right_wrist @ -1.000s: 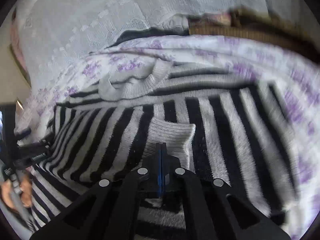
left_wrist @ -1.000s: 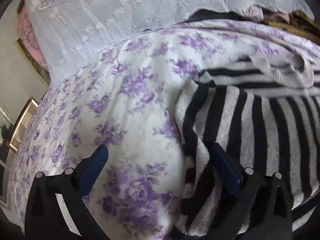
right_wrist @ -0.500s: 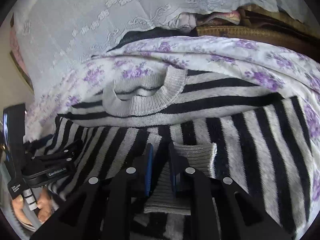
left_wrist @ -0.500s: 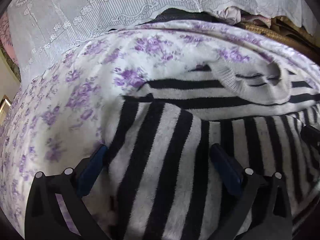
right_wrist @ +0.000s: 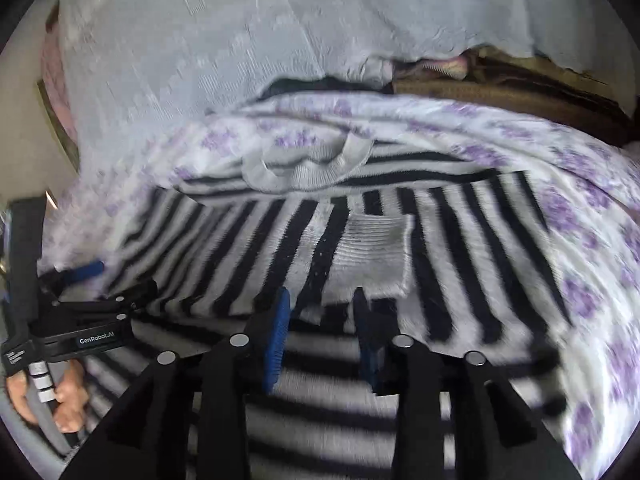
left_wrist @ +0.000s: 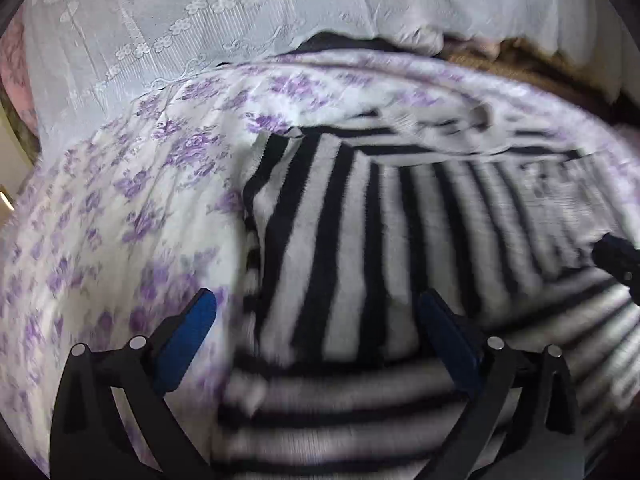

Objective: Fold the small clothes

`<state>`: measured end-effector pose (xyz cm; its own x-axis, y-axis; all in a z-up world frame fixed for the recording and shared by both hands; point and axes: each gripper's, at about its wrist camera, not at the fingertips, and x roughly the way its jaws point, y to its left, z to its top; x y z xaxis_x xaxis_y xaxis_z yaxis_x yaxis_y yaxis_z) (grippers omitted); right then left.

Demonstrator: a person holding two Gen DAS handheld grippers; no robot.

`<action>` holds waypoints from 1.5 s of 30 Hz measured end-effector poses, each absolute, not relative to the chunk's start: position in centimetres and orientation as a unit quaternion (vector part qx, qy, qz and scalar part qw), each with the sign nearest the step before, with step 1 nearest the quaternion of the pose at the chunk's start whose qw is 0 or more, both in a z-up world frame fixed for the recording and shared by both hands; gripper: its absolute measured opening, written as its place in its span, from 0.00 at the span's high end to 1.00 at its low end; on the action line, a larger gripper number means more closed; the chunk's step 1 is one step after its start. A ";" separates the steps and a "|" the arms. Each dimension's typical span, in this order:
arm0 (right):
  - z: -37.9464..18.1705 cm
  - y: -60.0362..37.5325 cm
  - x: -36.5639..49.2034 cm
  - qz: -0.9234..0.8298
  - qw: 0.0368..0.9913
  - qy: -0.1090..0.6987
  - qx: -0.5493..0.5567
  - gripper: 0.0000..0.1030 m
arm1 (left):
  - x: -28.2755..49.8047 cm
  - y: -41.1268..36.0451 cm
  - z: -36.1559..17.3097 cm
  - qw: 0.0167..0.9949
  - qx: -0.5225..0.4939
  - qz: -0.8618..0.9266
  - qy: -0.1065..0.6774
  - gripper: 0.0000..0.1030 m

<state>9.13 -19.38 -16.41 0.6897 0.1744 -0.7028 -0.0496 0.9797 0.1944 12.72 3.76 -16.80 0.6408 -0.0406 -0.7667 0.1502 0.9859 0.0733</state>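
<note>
The striped sweater (right_wrist: 460,264) lies spread on the floral bedsheet (left_wrist: 120,208), black and pale grey bands running across it, its grey ribbed collar (right_wrist: 308,168) toward the far side. Both sleeves are folded in over the body, and a grey ribbed cuff (right_wrist: 372,256) rests flat in the middle of the stripes. The right gripper (right_wrist: 320,312) hovers just short of that cuff, jaws parted a modest way with nothing between them. The left gripper (left_wrist: 316,316) sits at the sweater's left edge, jaws spread wide and empty: one blue pad over the sheet, the other over the stripes. From the right wrist view, the person's hand (right_wrist: 60,396) is wrapped around the left tool's handle. White lace fabric (left_wrist: 200,32) hangs behind the bed. Both views are blurred.
</note>
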 end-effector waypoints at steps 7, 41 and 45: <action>-19.6 -20.8 2.6 0.065 0.889 0.447 0.073 0.59 | 6.1 3.9 -19.3 0.880 0.128 -0.060 0.454 0.04; -19.9 -31.6 -14.5 0.052 0.893 0.374 0.245 0.38 | -4.9 12.4 -18.6 0.811 -0.129 -0.292 0.491 0.04; -19.9 -31.4 -14.2 0.054 0.892 0.379 0.242 0.38 | -4.4 10.9 -19.3 0.806 -0.096 -0.287 0.509 0.04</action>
<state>-14.24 -31.40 -19.93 0.7076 0.2790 -0.6492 0.0869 0.8774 0.4718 -4.38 10.93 -19.34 0.3184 -0.5601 -0.7648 0.3638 0.8172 -0.4470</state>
